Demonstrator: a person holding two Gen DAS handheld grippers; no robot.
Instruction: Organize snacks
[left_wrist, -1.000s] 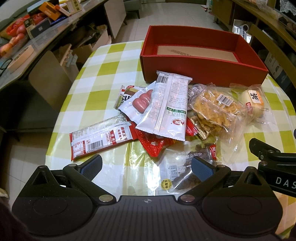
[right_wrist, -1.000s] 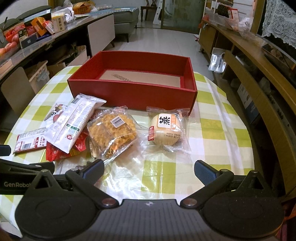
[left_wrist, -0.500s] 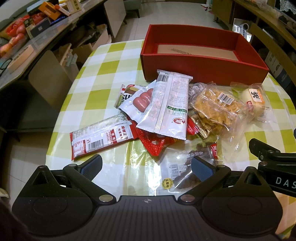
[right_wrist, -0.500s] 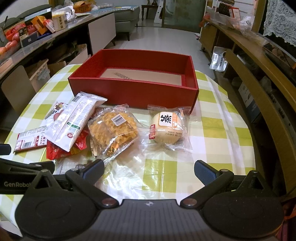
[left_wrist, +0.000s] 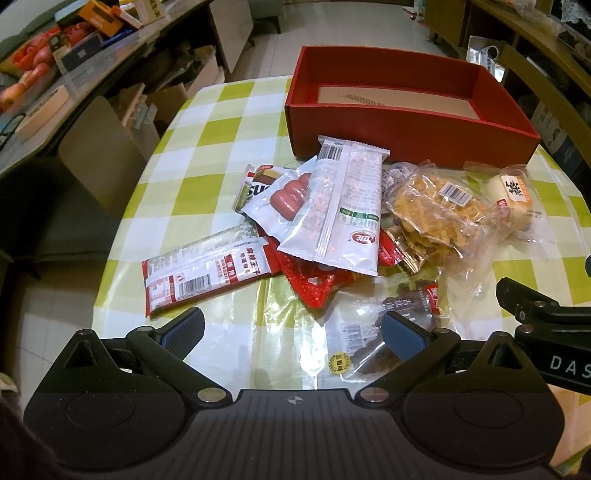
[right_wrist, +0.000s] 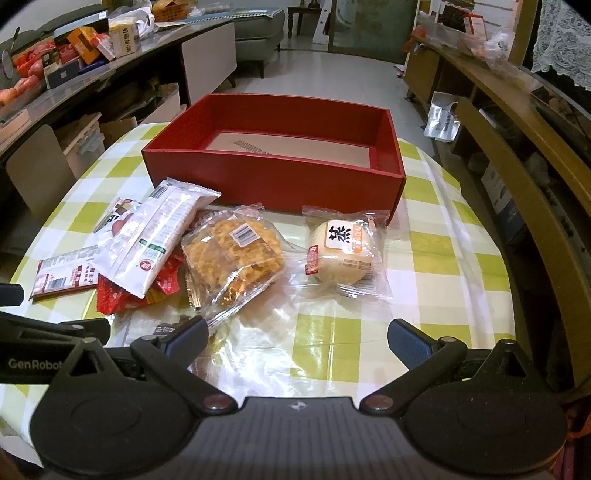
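A pile of wrapped snacks lies on the checked table before an empty red box (left_wrist: 410, 129) (right_wrist: 273, 181). A long white packet (left_wrist: 340, 203) (right_wrist: 155, 236) tops the pile, beside a clear bag of yellow crisps (left_wrist: 436, 214) (right_wrist: 232, 254) and a round bun in a wrapper (left_wrist: 513, 199) (right_wrist: 341, 251). A red-and-white bar packet (left_wrist: 207, 273) lies at the left, a dark jerky packet (left_wrist: 388, 325) nearest me. My left gripper (left_wrist: 291, 332) is open just short of the pile. My right gripper (right_wrist: 295, 339) is open, in front of the bun and crisps.
The table (right_wrist: 443, 258) has a green-and-white checked cloth under clear plastic. Cluttered counters (right_wrist: 74, 51) run along the left, wooden shelving (right_wrist: 517, 129) along the right. A chair back (left_wrist: 99, 151) stands left of the table. The other gripper's body shows at each view's edge.
Both grippers have eased slightly forward and lower toward the snacks; the pile and the box have stayed put. Jaws remain open.
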